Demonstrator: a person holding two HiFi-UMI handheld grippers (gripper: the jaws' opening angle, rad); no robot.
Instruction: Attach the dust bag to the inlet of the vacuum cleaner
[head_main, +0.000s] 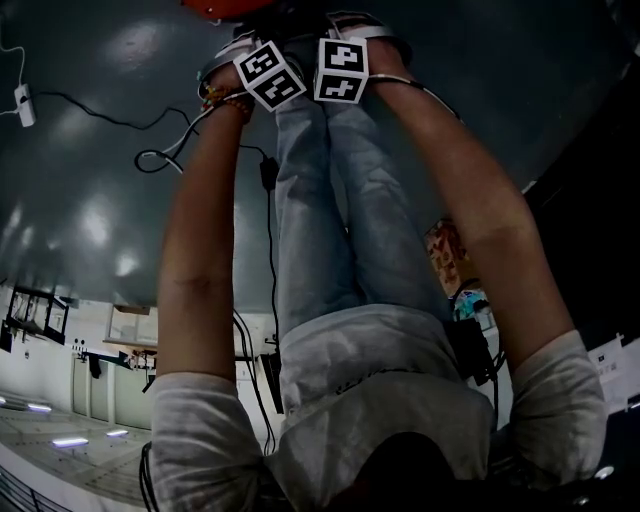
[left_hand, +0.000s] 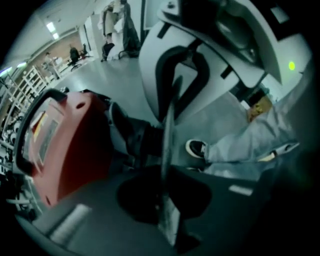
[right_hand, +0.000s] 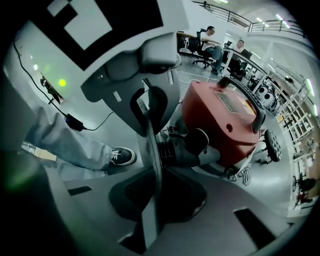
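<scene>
The left gripper and right gripper hung beside the vacuum, each with its jaws pressed together on nothing. No dust bag showed. Reaching in with the jaws closed could have knocked the vacuum's hose.

Two bare arms stretch forward and down, the left arm and right arm, wrists side by side. The pale grey plastic left gripper and its matching right gripper face each other, jaws pinching one thin grey sheet between them.
</scene>
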